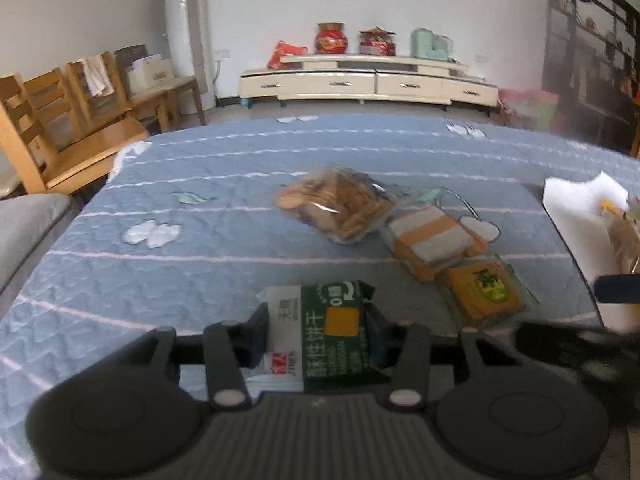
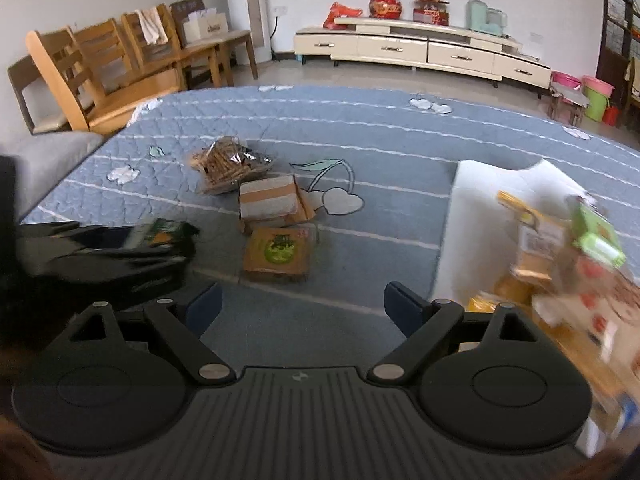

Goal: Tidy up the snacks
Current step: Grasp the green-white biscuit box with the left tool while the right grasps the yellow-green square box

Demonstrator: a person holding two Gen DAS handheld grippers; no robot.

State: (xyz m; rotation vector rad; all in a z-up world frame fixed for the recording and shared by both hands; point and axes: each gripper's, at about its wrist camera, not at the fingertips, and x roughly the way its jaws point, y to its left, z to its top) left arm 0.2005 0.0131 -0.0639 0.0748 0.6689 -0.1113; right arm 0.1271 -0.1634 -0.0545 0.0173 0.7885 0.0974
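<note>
My left gripper [image 1: 318,326] is shut on a green and white biscuit packet [image 1: 326,334] and holds it above the blue quilted cloth [image 1: 200,184]. It shows blurred at the left of the right wrist view [image 2: 120,248]. My right gripper [image 2: 302,304] is open and empty, just left of a white box [image 2: 472,220] filled with several snack packs. On the cloth lie a clear bag of biscuits [image 1: 340,204] [image 2: 230,164], an orange and white striped pack [image 1: 436,240] [image 2: 272,200] and an orange pack with a green label [image 1: 486,292] [image 2: 280,252].
The white box [image 1: 576,216] stands at the right edge of the cloth. Wooden chairs [image 2: 100,68] line the left wall beyond the table. A cream TV cabinet [image 2: 420,48] stands along the far wall. A grey sofa [image 1: 24,224] is at the left.
</note>
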